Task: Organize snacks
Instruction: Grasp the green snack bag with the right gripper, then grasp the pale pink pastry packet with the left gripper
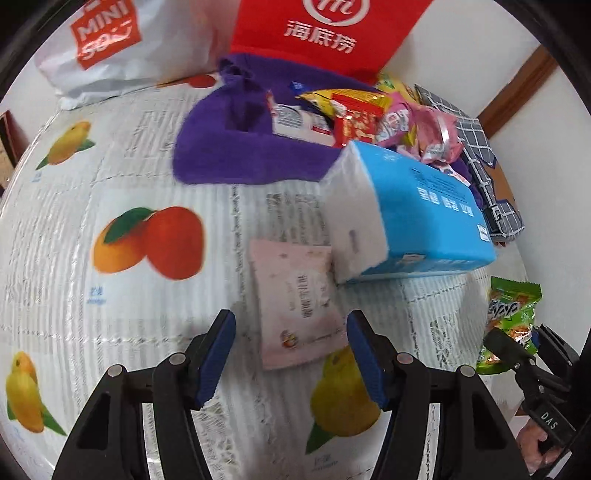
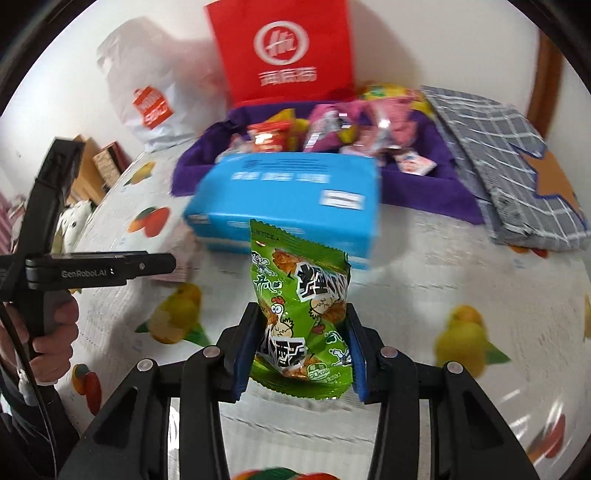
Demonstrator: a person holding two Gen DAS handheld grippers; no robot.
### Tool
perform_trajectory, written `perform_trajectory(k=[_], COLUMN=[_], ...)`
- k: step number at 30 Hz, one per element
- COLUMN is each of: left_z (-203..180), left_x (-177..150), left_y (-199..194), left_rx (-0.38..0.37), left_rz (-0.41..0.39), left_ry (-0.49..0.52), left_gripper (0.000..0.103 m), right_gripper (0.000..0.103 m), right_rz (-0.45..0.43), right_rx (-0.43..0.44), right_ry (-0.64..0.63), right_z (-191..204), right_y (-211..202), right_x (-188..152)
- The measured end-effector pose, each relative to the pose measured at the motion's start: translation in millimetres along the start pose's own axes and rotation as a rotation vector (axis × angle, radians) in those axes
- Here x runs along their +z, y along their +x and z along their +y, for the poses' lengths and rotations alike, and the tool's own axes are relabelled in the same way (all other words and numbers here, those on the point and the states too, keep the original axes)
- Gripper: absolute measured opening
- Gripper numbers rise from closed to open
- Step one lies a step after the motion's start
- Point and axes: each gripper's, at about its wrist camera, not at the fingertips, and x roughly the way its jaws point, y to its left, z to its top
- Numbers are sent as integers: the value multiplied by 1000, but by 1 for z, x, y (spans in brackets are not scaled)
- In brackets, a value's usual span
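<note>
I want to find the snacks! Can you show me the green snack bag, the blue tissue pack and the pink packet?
green snack bag (image 2: 301,306): right wrist view, middle of its printed front.
blue tissue pack (image 1: 424,199): left wrist view, its blue top face.
pink packet (image 1: 295,299): left wrist view, centre of its flat face.

Blue tissue pack (image 1: 424,206) — red bag (image 1: 325,33) behind

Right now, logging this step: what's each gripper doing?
Left gripper: open, empty, above the pink packet.
Right gripper: fingers closed on the green snack bag.
</note>
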Motion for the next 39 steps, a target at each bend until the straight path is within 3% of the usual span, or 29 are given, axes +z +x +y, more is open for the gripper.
perform_trajectory(k=[6, 11, 12, 14, 16, 24, 34, 39], left_z=[-9, -24, -26, -26, -25, -26, -27, -24], left_x=[5, 6, 6, 5, 3, -7, -17, -17], left_y=[5, 13, 13, 13, 11, 10, 10, 9], left_rx=[46, 181, 212, 234, 240, 257, 265, 242], left_rz=[-34, -71, -80, -91, -109, -184, -267, -281], left_ry=[25, 92, 100, 106, 104, 96, 81, 65], left_gripper=[59, 48, 42, 39, 34, 34, 35, 37], right_gripper=[43, 43, 43, 43, 43, 43, 43, 46], right_rz=[2, 10, 11, 15, 23, -27, -116, -105], right_rx=[-26, -30, -32, -41, -43, -13, -65, -43], right_ry=[53, 67, 66, 59, 51, 47, -18, 1], right_z=[-27, -34, -34, -34, -35, -43, -45, -49], right_y=[-1, 5, 6, 10, 16, 23, 30, 33], right_x=[-5, -7, -7, -9, -11, -16, -14, -12])
